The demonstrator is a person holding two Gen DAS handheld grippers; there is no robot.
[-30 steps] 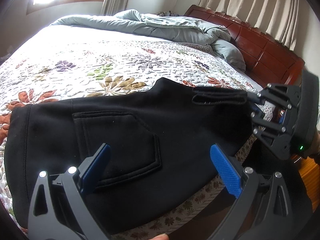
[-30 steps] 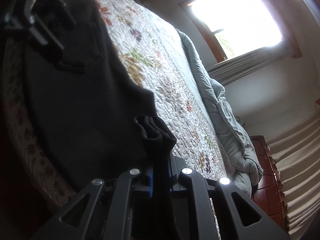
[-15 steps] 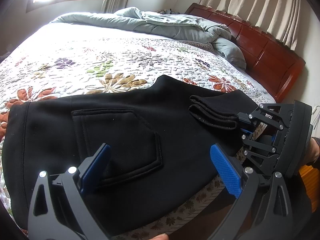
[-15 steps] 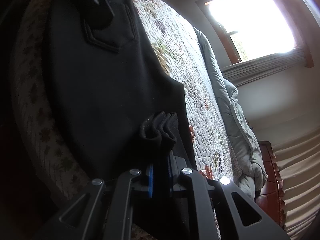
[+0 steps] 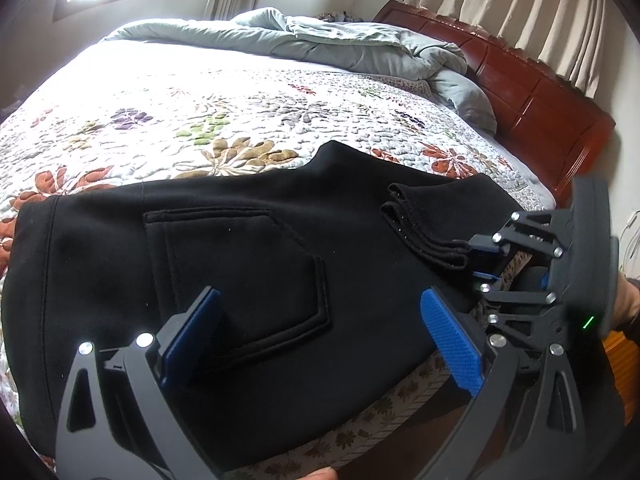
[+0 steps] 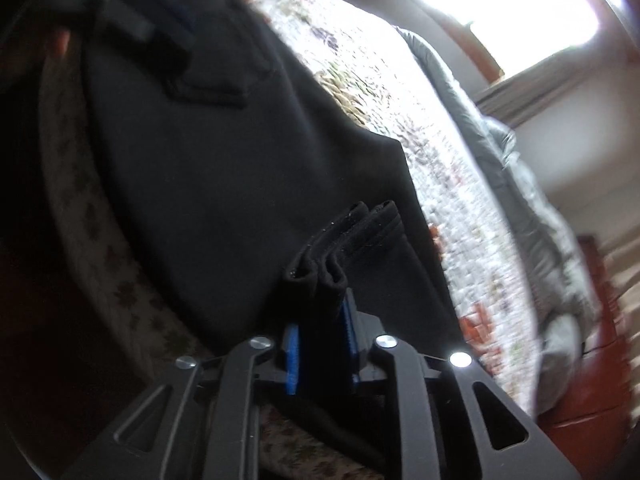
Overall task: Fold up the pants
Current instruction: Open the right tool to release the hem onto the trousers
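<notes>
Black pants [image 5: 248,264] lie folded lengthwise on the floral quilt, back pocket up, waistband at the left. My left gripper [image 5: 320,332] is open and empty, hovering just above the pocket area near the bed's front edge. My right gripper [image 5: 480,260] is at the right, shut on the stacked leg cuffs [image 5: 416,228], which lie folded back over the pants. In the right wrist view the gripper [image 6: 320,344] pinches the cuffs [image 6: 344,248] between blue pads, with the pants [image 6: 224,160] stretching away to the left gripper at the far end.
The floral quilt [image 5: 200,120] covers the bed. A rumpled grey duvet [image 5: 340,44] lies at the far side by the red wooden headboard [image 5: 540,96]. Curtains and a bright window stand behind. The bed edge drops off just below the pants.
My right gripper has carried the leg cuffs leftward and down over the pants, and its jaws have parted a little around the cuffs. The left gripper has stayed open in place.
</notes>
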